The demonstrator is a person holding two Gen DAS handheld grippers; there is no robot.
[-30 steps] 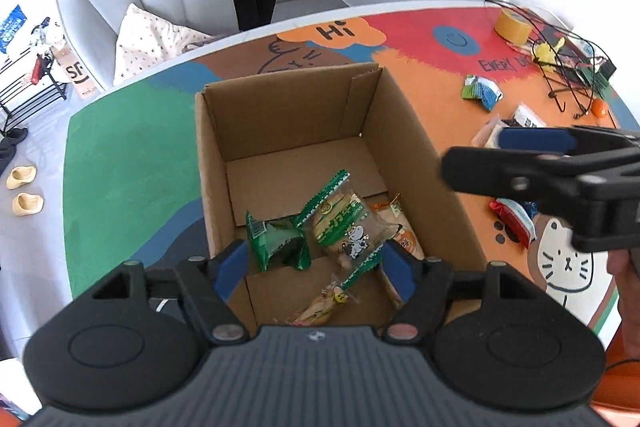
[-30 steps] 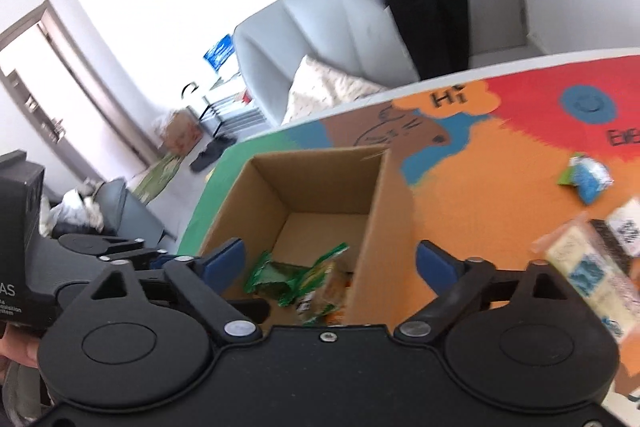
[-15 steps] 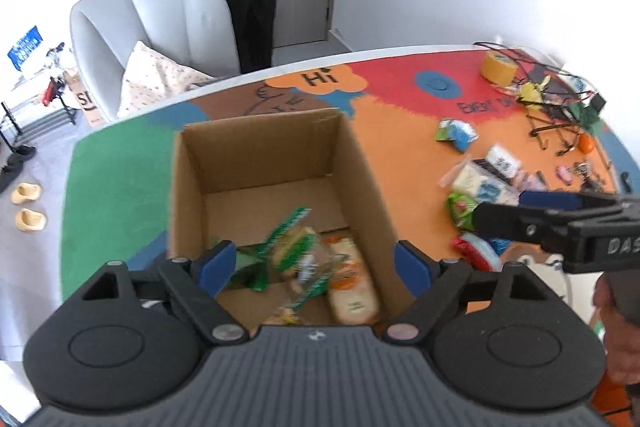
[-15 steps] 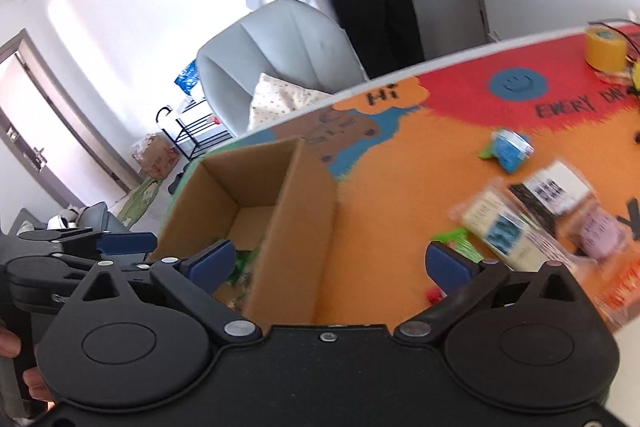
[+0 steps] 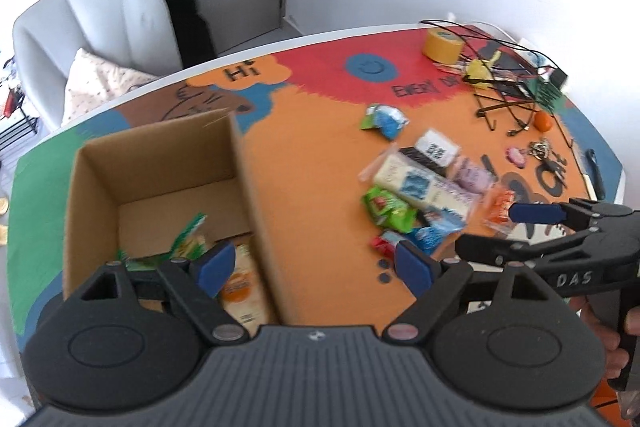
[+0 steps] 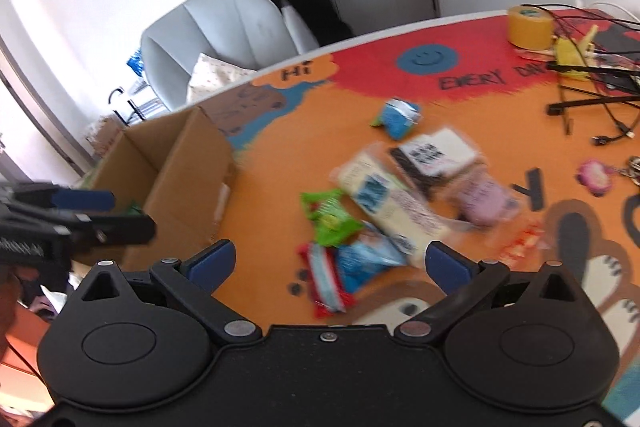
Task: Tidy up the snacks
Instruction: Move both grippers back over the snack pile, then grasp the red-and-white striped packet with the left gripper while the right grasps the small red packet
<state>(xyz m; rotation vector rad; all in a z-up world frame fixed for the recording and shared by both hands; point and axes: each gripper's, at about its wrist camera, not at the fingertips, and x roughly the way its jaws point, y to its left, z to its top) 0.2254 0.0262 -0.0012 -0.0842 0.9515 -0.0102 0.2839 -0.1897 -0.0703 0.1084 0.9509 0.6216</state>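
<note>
A: Grippers? Quick.
B: Left gripper (image 5: 314, 265) has its jaws wide apart, nothing between them, over the right wall of the cardboard box (image 5: 256, 195). Right gripper (image 6: 328, 261) also spread wide and empty, above the loose snack pile.

A: Box contents?
B: An orange-label packet (image 5: 240, 287) at the near right of the box floor, and green wrappers (image 5: 188, 239) to its left. Blurry, can't read them.

A: What's loose on the table?
B: On the orange part of the painted table (image 6: 280, 163), right of the box: green packet (image 6: 330, 221), blue packet (image 6: 366, 259), red-edged packet (image 6: 326, 279) nearest the right gripper. The long white-and-blue cracker pack (image 6: 390, 201) lies behind them, with a black-and-white packet (image 6: 434, 153) and a pink packet (image 6: 486, 201) further right. A blue-green packet (image 6: 396, 115) sits alone, farther off. A small orange-red wrapper (image 6: 524, 241) is near the right fingertip.

A: Clutter?
B: A yellow tape roll (image 6: 530, 27) and tangled black cables (image 6: 592, 75) far right; a grey chair (image 6: 224, 31) behind the table.
</note>
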